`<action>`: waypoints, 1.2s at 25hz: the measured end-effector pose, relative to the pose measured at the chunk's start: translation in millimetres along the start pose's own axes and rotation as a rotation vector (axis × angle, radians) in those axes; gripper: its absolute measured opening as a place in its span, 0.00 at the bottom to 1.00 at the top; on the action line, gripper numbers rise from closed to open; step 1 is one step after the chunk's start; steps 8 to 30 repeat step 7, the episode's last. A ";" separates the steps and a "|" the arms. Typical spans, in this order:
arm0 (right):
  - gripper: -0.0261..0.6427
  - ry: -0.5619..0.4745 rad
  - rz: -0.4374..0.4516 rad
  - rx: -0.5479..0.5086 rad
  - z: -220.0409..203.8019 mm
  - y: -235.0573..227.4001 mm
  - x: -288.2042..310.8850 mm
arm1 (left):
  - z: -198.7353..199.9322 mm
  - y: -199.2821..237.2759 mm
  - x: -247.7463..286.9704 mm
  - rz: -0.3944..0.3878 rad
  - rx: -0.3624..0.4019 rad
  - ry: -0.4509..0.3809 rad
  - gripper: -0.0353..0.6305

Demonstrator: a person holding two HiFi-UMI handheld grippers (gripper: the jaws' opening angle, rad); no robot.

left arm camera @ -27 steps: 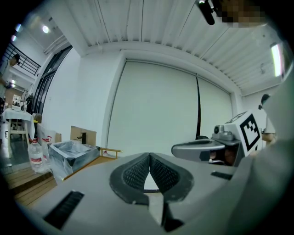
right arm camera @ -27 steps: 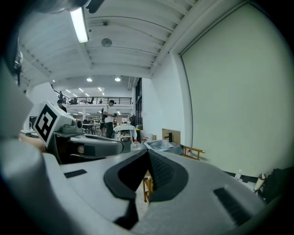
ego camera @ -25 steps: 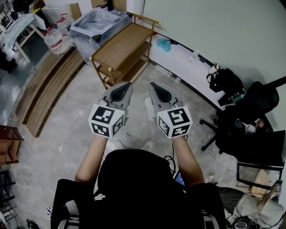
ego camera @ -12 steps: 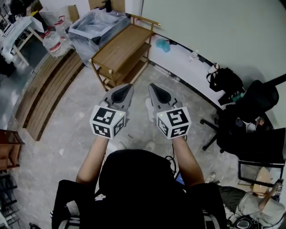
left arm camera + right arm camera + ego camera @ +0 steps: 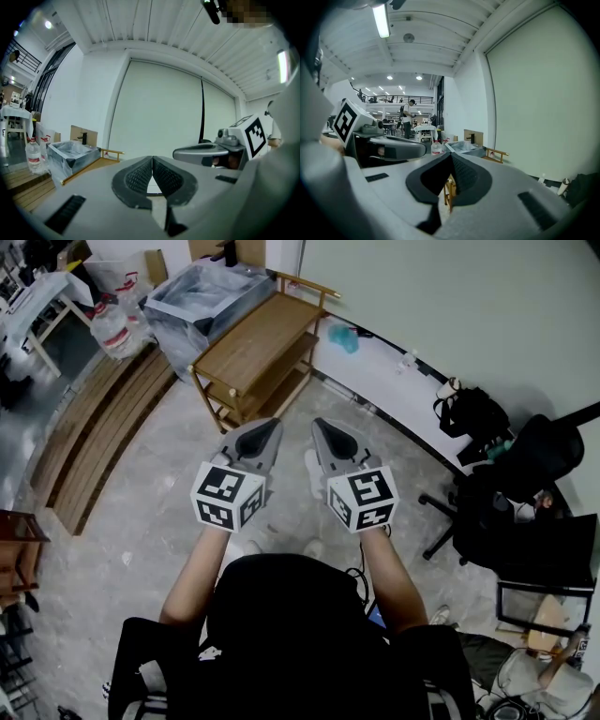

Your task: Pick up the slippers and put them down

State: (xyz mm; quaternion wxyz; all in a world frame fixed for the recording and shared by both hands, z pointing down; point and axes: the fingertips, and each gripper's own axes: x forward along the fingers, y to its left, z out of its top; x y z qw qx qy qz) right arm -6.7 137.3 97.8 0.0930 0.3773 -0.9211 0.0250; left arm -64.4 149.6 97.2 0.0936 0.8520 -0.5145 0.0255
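Grey ribbed pads of the left gripper (image 5: 152, 161) and right gripper (image 5: 451, 157) sit pressed together on nothing, and no slipper shows ahead of either, so tip both toward the floor (image 5: 141, 521) and spread them before reaching.

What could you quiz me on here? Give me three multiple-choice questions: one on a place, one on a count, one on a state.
1. Where is the wooden rack?
A) by the wall
B) behind the person
C) hanging from the ceiling

2. How many marker cubes show in the head view?
A) one
B) two
C) four

3. The left gripper's jaws are:
A) wide apart
B) shut on a slipper
C) shut, empty

Answers:
1 A, it stands at the wall's foot.
2 B, one on the left gripper, one on the right gripper.
3 C, its pads meet with nothing between.
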 end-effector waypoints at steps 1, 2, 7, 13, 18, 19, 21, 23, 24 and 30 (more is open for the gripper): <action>0.04 0.001 0.001 0.001 0.1 -0.1 1.4 | 0.5 0.7 0.8 -0.001 -0.002 -0.002 0.06; 0.04 0.003 0.001 0.001 0.2 -0.1 3.0 | 0.9 1.4 1.4 -0.002 -0.003 -0.002 0.06; 0.04 0.006 0.003 0.003 2.7 0.0 8.4 | 1.8 4.2 3.9 -0.010 -0.004 0.003 0.06; 0.04 0.006 0.003 0.003 2.7 0.0 8.4 | 1.8 4.2 3.9 -0.010 -0.004 0.003 0.06; 0.04 0.006 0.003 0.003 2.7 0.0 8.4 | 1.8 4.2 3.9 -0.010 -0.004 0.003 0.06; 0.04 0.006 0.003 0.003 2.7 0.0 8.4 | 1.8 4.2 3.9 -0.010 -0.004 0.003 0.06; 0.04 0.006 0.003 0.003 2.7 0.0 8.4 | 1.8 4.2 3.9 -0.010 -0.004 0.003 0.06; 0.04 0.006 0.003 0.003 2.7 0.0 8.4 | 1.8 4.2 3.9 -0.010 -0.004 0.003 0.06; 0.04 0.006 0.003 0.003 2.7 0.0 8.4 | 1.8 4.2 3.9 -0.010 -0.004 0.003 0.06; 0.04 0.006 0.003 0.003 2.7 0.0 8.4 | 1.8 4.2 3.9 -0.010 -0.004 0.003 0.06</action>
